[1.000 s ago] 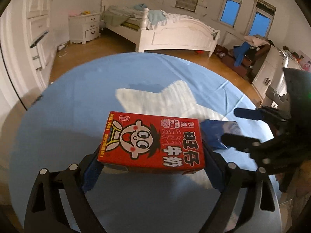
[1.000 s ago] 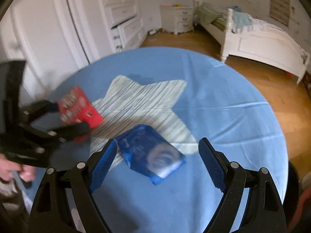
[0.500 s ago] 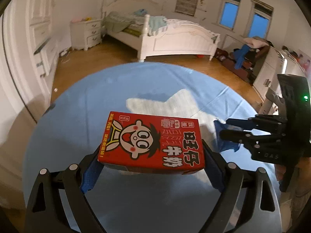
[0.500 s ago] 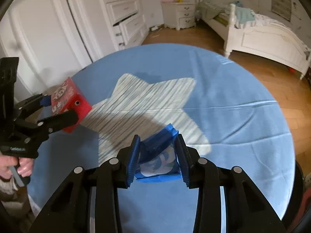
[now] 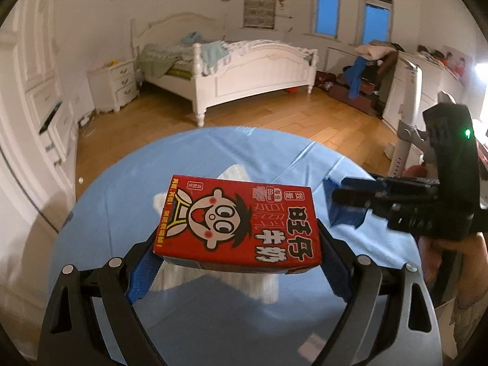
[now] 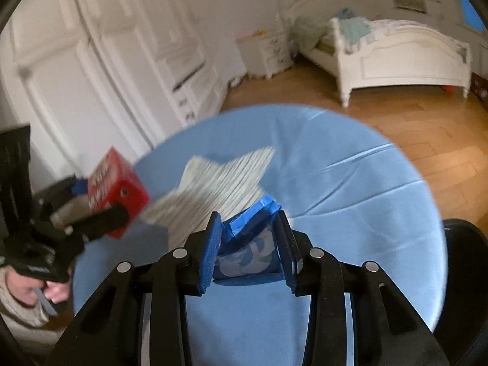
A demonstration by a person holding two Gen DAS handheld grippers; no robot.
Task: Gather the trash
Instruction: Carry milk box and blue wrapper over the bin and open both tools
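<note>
My left gripper is shut on a red milk carton with a cartoon face, held flat above the round blue table. The carton also shows in the right wrist view, at the left, in the left gripper. My right gripper is shut on a crumpled blue wrapper and holds it above the table. In the left wrist view the right gripper is at the right with the blue wrapper between its fingers.
A white star-shaped striped mat lies on the table's middle. A dark bin rim shows at the table's right edge. A white bed, a nightstand and wardrobe drawers stand beyond on the wooden floor.
My right gripper closed on the blue wrapper and lifted it off the table. My left gripper rose higher with the red carton in it.
</note>
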